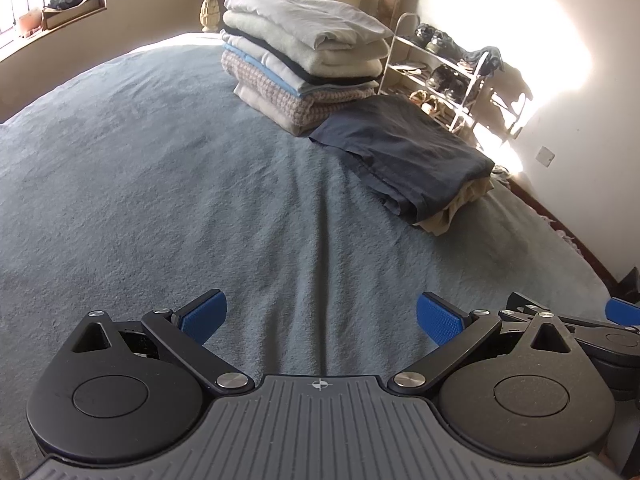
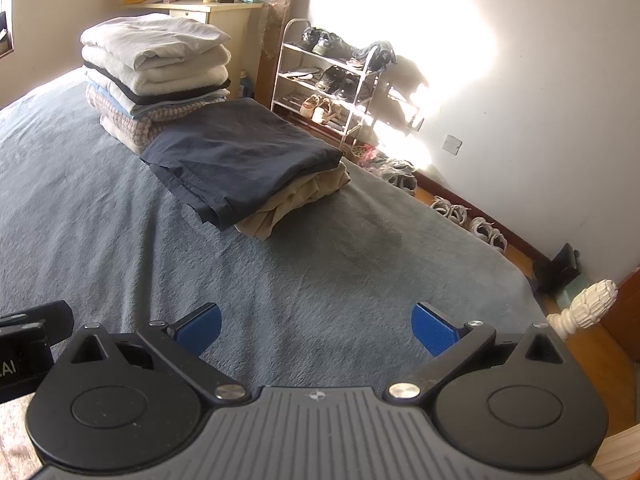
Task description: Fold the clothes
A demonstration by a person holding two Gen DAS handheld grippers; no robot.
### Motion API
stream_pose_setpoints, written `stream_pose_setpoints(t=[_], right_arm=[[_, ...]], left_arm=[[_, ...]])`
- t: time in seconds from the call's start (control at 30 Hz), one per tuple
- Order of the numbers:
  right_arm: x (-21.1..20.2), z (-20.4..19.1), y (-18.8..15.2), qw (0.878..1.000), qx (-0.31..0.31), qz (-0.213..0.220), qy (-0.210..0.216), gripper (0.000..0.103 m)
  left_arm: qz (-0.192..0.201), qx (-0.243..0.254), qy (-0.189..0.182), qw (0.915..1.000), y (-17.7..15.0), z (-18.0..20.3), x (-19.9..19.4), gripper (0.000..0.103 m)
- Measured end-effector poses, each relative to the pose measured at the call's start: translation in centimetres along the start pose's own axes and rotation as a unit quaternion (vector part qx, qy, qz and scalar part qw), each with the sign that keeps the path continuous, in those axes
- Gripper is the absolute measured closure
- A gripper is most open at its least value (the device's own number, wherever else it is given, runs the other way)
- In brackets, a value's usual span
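Both claws sit low over the bed, side by side. On the left gripper [image 1: 322, 320] the blue pads [image 1: 204, 316] stand wide apart with nothing between them, only bare blanket [image 1: 168, 184] below. On the right gripper [image 2: 316, 326] the jaws are spread just as wide and empty as well; whether either claw touches the blanket is hard to tell from these angles.

Ahead and to the right of the left claw, well apart from it, lies a folded dark navy garment [image 1: 404, 152] resting on a folded tan garment [image 1: 452, 210], whose edge pokes out beneath. From the right claw the same pair lies ahead and slightly left. Just behind it, touching or nearly so, stands a tall stack of folded clothes [image 1: 304, 52] in grey, cream, black, light blue and a knitted pink.

Open blanket stretches between the claws and the clothes and far to the left. Past the bed's right edge stand a shoe rack [image 2: 324, 80] and a carved bedpost knob [image 2: 592, 304].
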State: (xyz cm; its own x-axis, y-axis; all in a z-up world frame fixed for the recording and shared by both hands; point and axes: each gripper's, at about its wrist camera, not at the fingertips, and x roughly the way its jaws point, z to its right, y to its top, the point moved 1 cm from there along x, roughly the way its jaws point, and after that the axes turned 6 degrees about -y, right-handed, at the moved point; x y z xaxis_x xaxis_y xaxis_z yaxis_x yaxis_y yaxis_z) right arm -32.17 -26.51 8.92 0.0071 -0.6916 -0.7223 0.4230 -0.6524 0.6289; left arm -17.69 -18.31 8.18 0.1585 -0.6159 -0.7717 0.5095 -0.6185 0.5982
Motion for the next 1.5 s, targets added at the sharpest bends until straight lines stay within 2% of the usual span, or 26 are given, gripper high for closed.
stream_pose_setpoints(t=[1.5], right_arm=[[-0.34, -0.42, -0.09, 1.0, 0.003, 0.0, 0.005, 0.0]], left_arm=[[0.002, 0.003, 0.007, 1.0, -0.2, -0.06, -0.51, 0.001]])
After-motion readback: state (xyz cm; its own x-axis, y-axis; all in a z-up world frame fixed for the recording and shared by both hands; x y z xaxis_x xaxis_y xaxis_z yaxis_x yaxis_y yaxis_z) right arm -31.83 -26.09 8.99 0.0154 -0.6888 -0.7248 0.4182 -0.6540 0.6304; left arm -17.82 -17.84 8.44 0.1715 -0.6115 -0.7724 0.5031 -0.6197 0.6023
